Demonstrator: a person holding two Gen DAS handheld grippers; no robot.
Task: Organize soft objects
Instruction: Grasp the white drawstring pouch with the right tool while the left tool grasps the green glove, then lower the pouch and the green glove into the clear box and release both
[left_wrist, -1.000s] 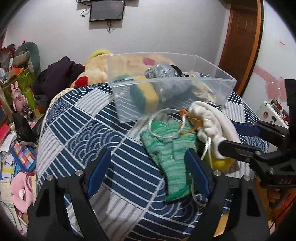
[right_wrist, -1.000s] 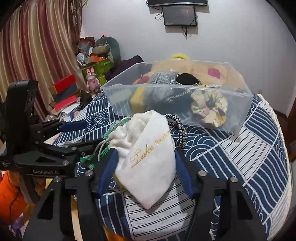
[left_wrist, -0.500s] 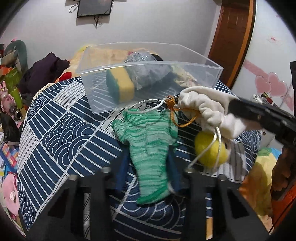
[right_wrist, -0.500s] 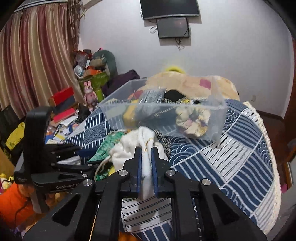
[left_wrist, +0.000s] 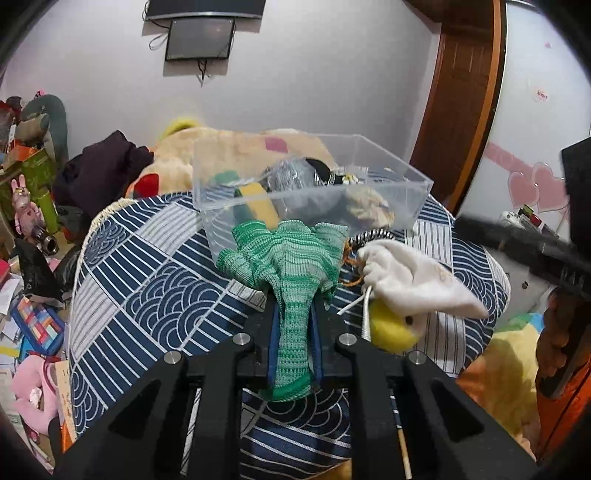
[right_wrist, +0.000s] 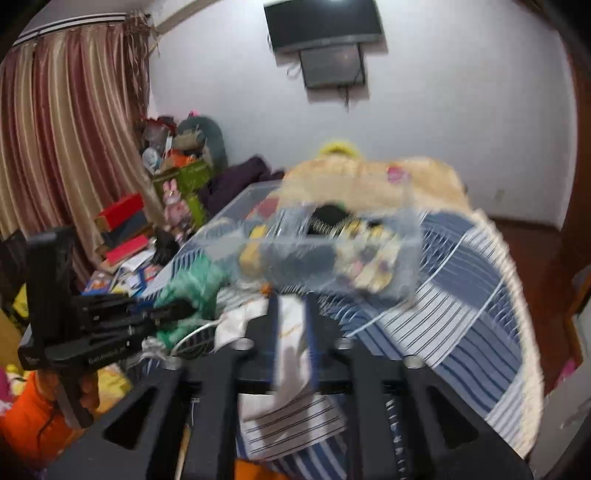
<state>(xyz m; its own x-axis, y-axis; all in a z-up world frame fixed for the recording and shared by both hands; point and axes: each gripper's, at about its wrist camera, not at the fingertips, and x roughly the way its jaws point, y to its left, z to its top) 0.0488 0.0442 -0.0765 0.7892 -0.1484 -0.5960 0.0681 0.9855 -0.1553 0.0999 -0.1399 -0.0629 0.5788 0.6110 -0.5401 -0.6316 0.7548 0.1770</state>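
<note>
We hold two grippers over the bed with the blue-and-white patterned cover (left_wrist: 155, 295). Left gripper (left_wrist: 295, 314): jaws clamped on the cuff of the green knitted glove (left_wrist: 291, 266), its fingers splayed in front of the clear plastic bin (left_wrist: 391, 206), which sits toward the cover's far edge. Right gripper (right_wrist: 291, 325): jaws pinched on the white drawstring pouch (right_wrist: 291, 332); the view is blurred. A yellow soft ball (left_wrist: 391, 328) lies under the pouch at the cover's near right edge.

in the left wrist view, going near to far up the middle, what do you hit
left gripper shut on the green glove → clear bin → big beige plush → wall screen
</note>
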